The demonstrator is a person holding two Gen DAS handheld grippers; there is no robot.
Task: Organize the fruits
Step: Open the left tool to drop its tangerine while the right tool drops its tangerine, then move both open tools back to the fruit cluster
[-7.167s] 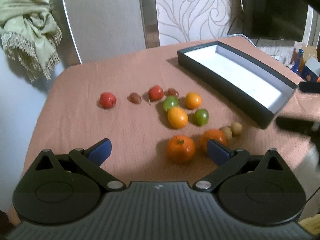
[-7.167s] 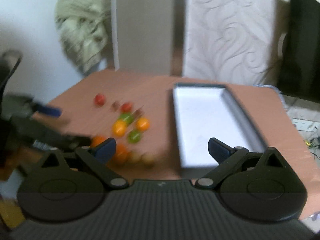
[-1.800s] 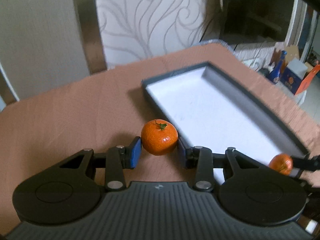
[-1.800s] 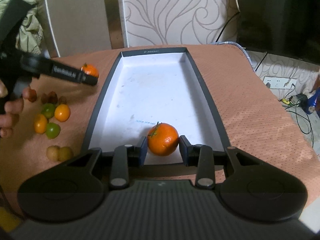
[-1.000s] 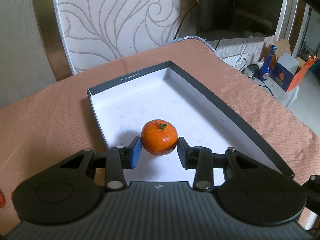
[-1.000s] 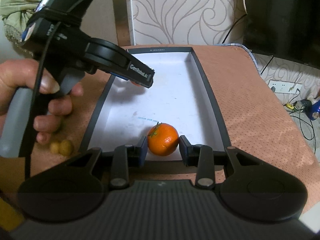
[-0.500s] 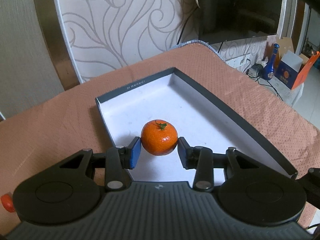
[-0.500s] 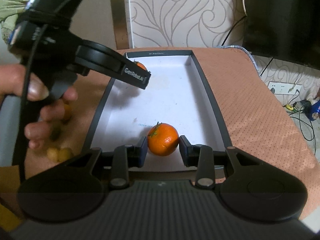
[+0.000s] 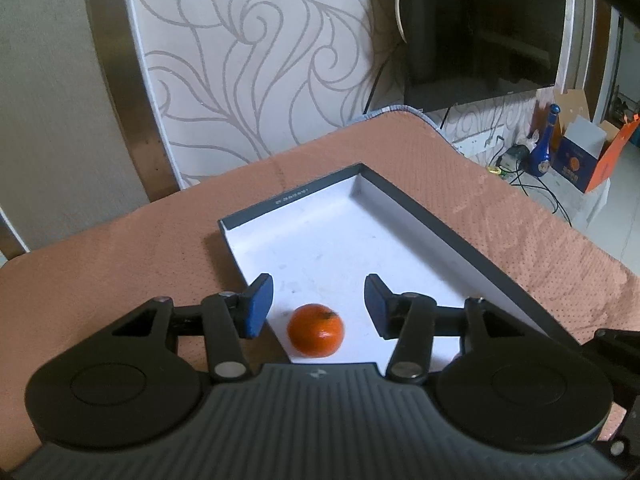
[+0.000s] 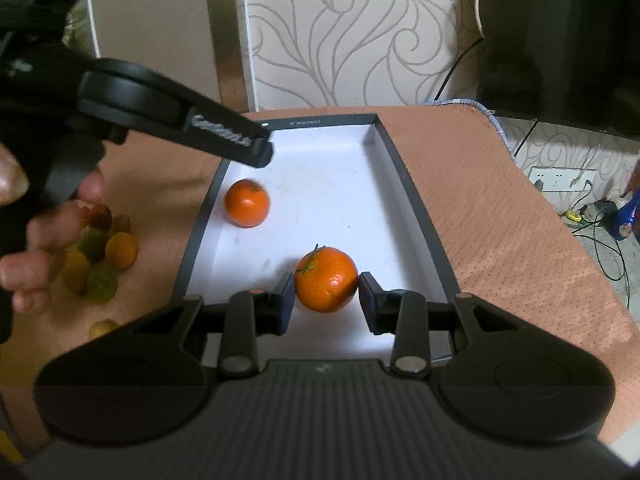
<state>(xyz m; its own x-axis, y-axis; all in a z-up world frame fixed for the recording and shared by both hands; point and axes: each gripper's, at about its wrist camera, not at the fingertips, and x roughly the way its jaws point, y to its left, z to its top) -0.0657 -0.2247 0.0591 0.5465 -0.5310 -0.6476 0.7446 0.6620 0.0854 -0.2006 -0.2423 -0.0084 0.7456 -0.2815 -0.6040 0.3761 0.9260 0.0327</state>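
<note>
A dark-rimmed box (image 9: 260, 210) with a white floor lies on the salmon cloth. My left gripper (image 9: 316, 306) hovers over its near left corner. Its jaws are opening and nothing is between the pads. An orange (image 9: 316, 330) lies loose on the box floor below them. In the right wrist view that orange (image 10: 246, 202) looks blurred near the box's (image 10: 340, 121) left wall, under the left gripper's arm (image 10: 224, 136). My right gripper (image 10: 326, 302) is shut on a second orange (image 10: 326, 280), low over the near end of the box.
Several small green, yellow and brown fruits (image 10: 100, 248) lie on the cloth left of the box, partly behind a hand (image 10: 36, 236). A dark screen (image 9: 480, 28) stands beyond the table. A blue bottle (image 9: 544, 156) and cartons are on the floor to the right.
My left gripper's jaws have spread and the orange they held has dropped onto the box floor. The left gripper has also risen a little. The right gripper still holds its orange in place.
</note>
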